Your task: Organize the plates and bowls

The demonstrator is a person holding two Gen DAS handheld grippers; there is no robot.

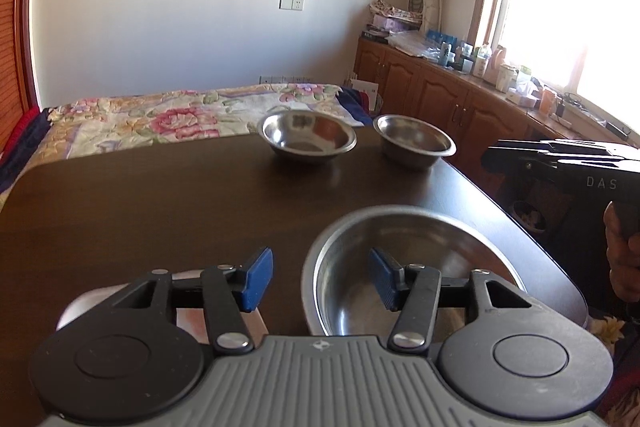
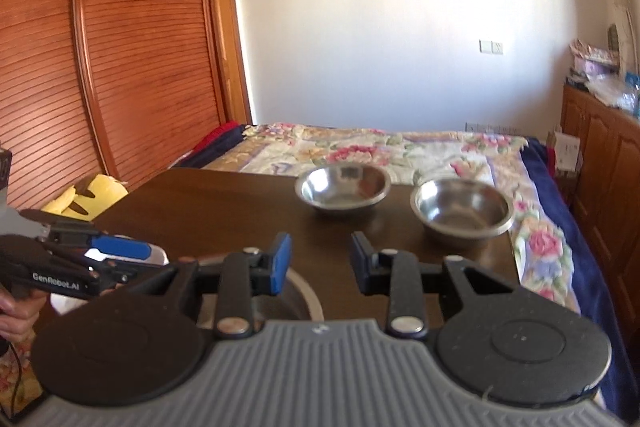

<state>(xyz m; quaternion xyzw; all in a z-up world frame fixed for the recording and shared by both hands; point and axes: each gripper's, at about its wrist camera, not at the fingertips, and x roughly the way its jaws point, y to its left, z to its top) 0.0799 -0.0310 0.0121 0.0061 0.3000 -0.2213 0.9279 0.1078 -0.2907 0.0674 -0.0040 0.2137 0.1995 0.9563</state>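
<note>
Dark wood-grain table (image 1: 160, 211), rounded corners, glossy. Three round stainless-steel bowls stand on it: the large bowl (image 1: 408, 267) at the near edge, two smaller bowls (image 1: 307, 137) (image 1: 414, 139) side by side at the far edge. Left gripper (image 1: 322, 277), marked "GenRobot.AI": blue ribbed pads spread, straddling the large bowl's rim without contact. Right gripper (image 2: 319, 261), marked "DAS": jaws parted, empty.

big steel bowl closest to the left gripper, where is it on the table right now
In the left wrist view the big steel bowl sits at the near right of the dark table, under the open left gripper.
</note>
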